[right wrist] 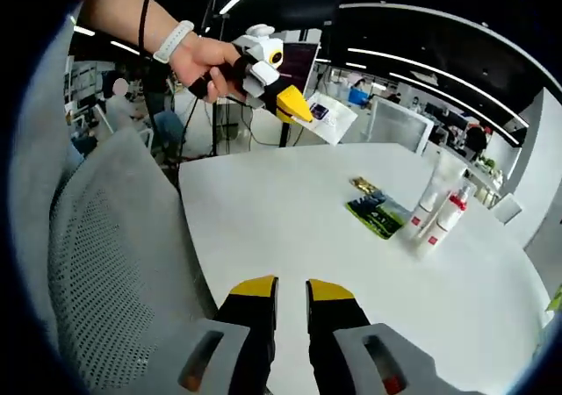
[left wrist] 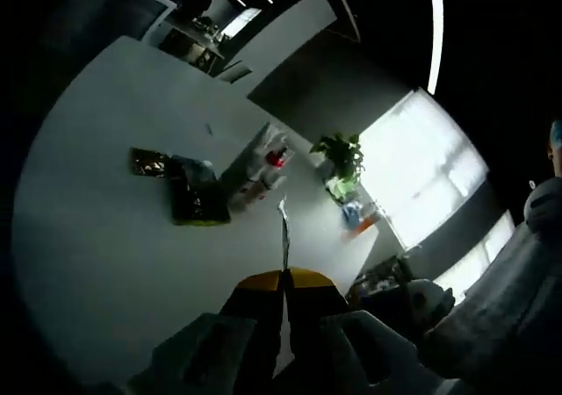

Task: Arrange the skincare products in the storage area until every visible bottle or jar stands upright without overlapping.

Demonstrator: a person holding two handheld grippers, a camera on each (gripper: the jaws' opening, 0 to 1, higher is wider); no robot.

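Observation:
Several skincare bottles (right wrist: 439,211), white with red caps, stand close together at the far right of the white round table (right wrist: 290,228); in the left gripper view the bottles (left wrist: 262,174) sit mid-table. Dark green sachets (right wrist: 379,215) and a small gold sachet (right wrist: 363,184) lie flat beside them. My left gripper (left wrist: 283,276) is shut on a thin silvery sachet (left wrist: 282,233) seen edge-on. A hand holds this left gripper (right wrist: 294,105) high above the table's far edge. My right gripper (right wrist: 291,291) is open over the near table edge, with nothing between its jaws.
A grey mesh chair (right wrist: 105,263) stands at the near left of the table. A potted plant (left wrist: 341,156) and an orange and blue item (left wrist: 356,215) sit near the table's edge by bright windows. Desks and monitors fill the background.

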